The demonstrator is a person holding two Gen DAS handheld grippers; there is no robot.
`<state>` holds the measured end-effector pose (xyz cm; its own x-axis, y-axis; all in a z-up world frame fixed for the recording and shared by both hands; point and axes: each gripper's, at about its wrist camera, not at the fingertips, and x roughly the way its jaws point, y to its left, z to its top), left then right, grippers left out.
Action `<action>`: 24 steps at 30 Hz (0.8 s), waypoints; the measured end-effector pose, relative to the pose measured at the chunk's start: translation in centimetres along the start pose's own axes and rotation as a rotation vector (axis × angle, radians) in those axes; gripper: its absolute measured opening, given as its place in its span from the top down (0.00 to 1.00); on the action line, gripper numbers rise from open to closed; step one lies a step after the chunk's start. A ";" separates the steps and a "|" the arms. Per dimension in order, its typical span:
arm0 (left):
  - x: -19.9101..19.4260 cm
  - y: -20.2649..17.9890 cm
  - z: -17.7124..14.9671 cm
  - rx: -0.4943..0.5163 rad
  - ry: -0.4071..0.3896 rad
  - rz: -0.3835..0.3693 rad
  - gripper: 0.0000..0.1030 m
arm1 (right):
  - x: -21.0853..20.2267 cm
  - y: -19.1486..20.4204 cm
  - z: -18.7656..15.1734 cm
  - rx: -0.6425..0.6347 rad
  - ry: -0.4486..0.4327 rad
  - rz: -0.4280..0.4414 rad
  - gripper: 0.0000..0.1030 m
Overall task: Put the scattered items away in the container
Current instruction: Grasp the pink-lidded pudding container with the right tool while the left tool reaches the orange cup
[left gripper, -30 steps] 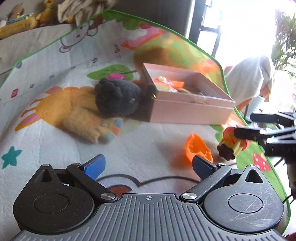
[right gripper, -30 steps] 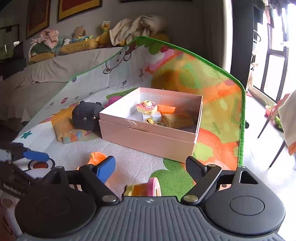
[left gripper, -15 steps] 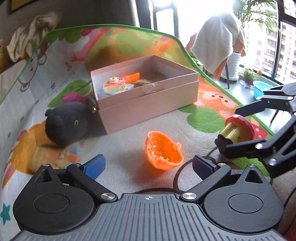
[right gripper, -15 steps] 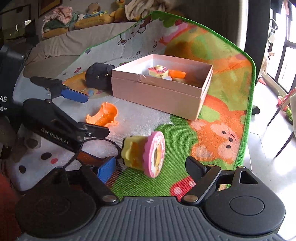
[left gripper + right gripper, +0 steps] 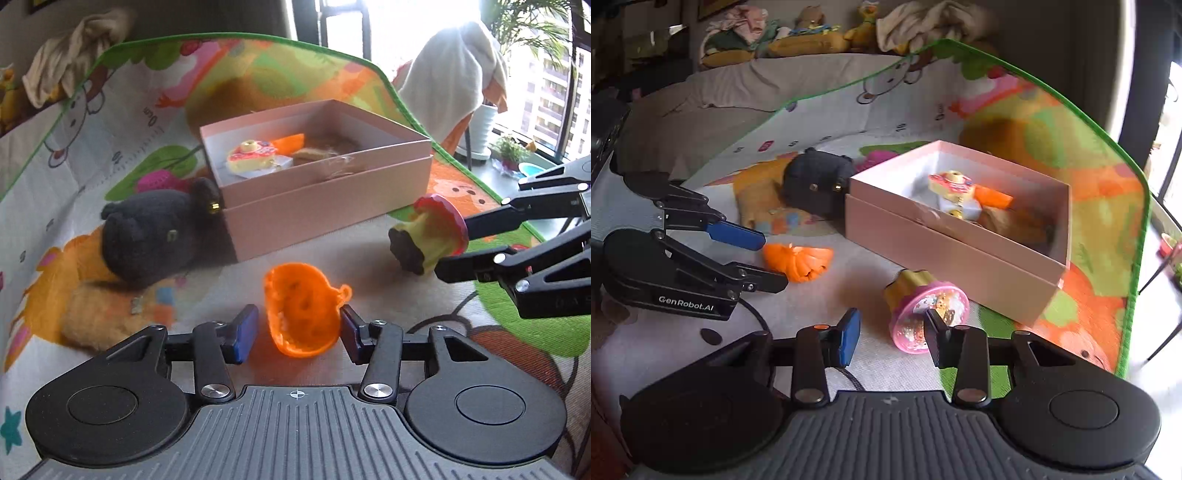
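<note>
A pink open box (image 5: 332, 206) (image 5: 945, 254) sits on the play mat and holds a toy cake slice (image 5: 251, 155) and other small items. An orange toy shell (image 5: 301, 310) (image 5: 798, 260) lies between the fingers of my left gripper (image 5: 299, 332), which stands open around it. A pink-and-yellow cupcake toy (image 5: 929, 314) (image 5: 428, 236) lies on the mat between the fingers of my right gripper (image 5: 890, 334), also open; the right finger touches its pink top. The right gripper's fingers (image 5: 487, 225) show at the right of the left wrist view.
A black plush (image 5: 155, 240) (image 5: 816, 184) lies against the box's left side, over a yellow sock-like item (image 5: 96, 317). The mat's green edge (image 5: 1137, 258) runs close behind the box. A sofa with toys and cloth (image 5: 812, 40) stands at the back.
Both grippers moved forward and narrowed. The left now straddles the orange shell. The right has come down so the cupcake toy sits between its fingers.
</note>
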<state>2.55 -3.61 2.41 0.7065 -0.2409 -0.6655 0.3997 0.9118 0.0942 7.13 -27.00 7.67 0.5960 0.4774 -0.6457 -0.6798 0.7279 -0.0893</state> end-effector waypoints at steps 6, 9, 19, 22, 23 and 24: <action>-2.3 5.3 -2.6 -0.159 0.040 0.123 0.43 | -0.1 1.9 0.9 -0.045 -0.050 -0.029 0.36; -3.4 7.0 -3.5 -0.247 0.026 0.097 0.30 | 0.5 1.4 0.8 -0.030 -0.027 -0.100 0.32; -3.1 4.5 -2.3 -0.208 -0.029 -0.040 0.09 | 4.4 0.3 1.3 0.058 0.012 -0.072 0.43; -2.6 3.5 -2.0 -0.185 -0.021 -0.066 0.09 | 4.6 0.7 1.4 0.060 0.012 -0.057 0.66; -2.3 3.3 -1.9 -0.178 -0.016 -0.063 0.09 | 4.5 0.6 1.4 0.069 0.014 -0.058 0.73; -2.0 3.2 -1.8 -0.174 -0.009 -0.056 0.09 | 4.4 0.4 1.4 0.084 0.014 -0.056 0.75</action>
<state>1.40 0.38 2.69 0.6914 -0.2952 -0.6595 0.3321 0.9404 -0.0728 10.05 -23.93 5.88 0.6254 0.4282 -0.6523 -0.6071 0.7922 -0.0621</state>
